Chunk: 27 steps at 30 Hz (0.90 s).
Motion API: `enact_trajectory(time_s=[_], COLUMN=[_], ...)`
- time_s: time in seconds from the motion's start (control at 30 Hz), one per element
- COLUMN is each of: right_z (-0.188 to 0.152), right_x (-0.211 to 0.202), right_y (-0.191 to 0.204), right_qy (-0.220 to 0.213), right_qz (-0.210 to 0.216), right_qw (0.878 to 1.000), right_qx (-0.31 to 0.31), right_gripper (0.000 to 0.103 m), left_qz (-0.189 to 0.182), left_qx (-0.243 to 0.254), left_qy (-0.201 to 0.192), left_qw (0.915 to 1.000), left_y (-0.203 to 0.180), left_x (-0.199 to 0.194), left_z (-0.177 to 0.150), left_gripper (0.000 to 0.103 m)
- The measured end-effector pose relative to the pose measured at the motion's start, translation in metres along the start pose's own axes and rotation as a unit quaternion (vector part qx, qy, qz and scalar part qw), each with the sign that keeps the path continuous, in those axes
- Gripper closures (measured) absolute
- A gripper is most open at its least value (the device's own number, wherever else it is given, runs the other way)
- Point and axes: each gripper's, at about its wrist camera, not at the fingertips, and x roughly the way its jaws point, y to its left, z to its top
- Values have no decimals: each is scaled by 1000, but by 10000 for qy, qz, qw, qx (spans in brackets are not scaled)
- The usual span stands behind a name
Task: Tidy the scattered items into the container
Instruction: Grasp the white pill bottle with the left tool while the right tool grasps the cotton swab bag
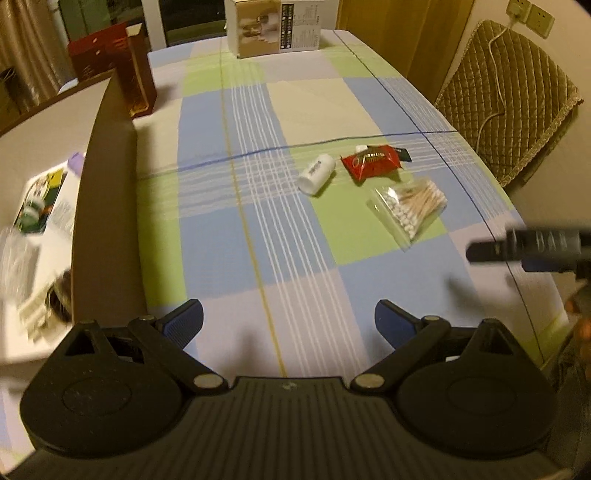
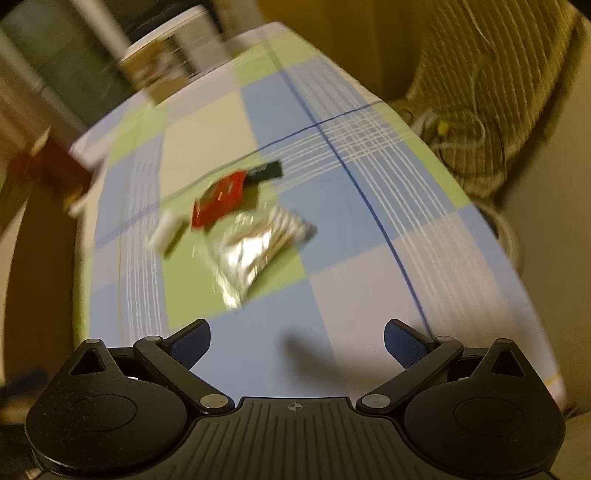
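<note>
checked tablecloth, quilted chair, printed box

Desk, covered in checked cloth: white bottle, red packet, bagged cotton swabs, cartons laid on it.

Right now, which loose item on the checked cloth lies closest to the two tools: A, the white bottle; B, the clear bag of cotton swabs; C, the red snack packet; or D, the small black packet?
B: the clear bag of cotton swabs lies nearest the camera in both wrist views, with the white bottle, red snack packet and small black packet farther back.
</note>
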Motion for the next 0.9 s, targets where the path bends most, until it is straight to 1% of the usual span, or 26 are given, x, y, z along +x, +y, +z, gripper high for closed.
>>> enact_trajectory(time_s=[0.07,0.2,0.33,0.37,0.4,0.5,0.53,0.57,0.6,0.63,0.67,0.7,0.8,0.87,0.9], right_z=[13,33,45,47,49,52,52,52,51,49,46,44,32,24,20], right_x=[7,20,31,34,38,51,54,58,61,65,66,66,64,60,57], right_y=[-1,-7,-5,-4,-2,2,5,9,15,20,24,27,27,23,22], right_qy=[11,-13,-127,-152,-148,-119,-167,-209,-208,-168,-176,-189,-102,-17,38], right_qz=[-58,-1,-166,-202,-254,-351,-371,-398,-426,-363,-369,-385,-109,76,199], right_qw=[9990,9929,9893,9889,9884,9878,9892,9915,9950,9977,9989,9990,9953,9866,9799], right_qx=[446,1188,1447,1462,1488,1515,1411,1219,880,540,220,-96,-961,-1627,-1987], right_gripper=[0,0,0,9,13,13,13,15,31,43,51,56,57,57,56], left_qz=[-2,-26,49,67,73,137,147,139,120,99,88,82,71,28,12], left_qx=[32,132,344,394,438,474,454,418,385,355,341,348,418,443,458], left_qy=[-22,-124,-188,-198,-207,-197,-188,-172,-157,-135,-112,-97,-64,-55,-49], left_qw=[10000,9998,9992,9990,9988,9986,9987,9989,9991,9992,9993,9993,9991,9990,9989], left_y=[3,8,14,15,16,20,22,24,26,28,29,30,30,30,29], left_x=[5,12,19,21,23,27,28,29,30,31,32,33,35,35,35], left_z=[11,36,57,61,64,72,73,74,75,75,75,75,74,73,73], left_gripper=[5,5,5,5,5,5,5,6,6,6,6,7,9,9,9])
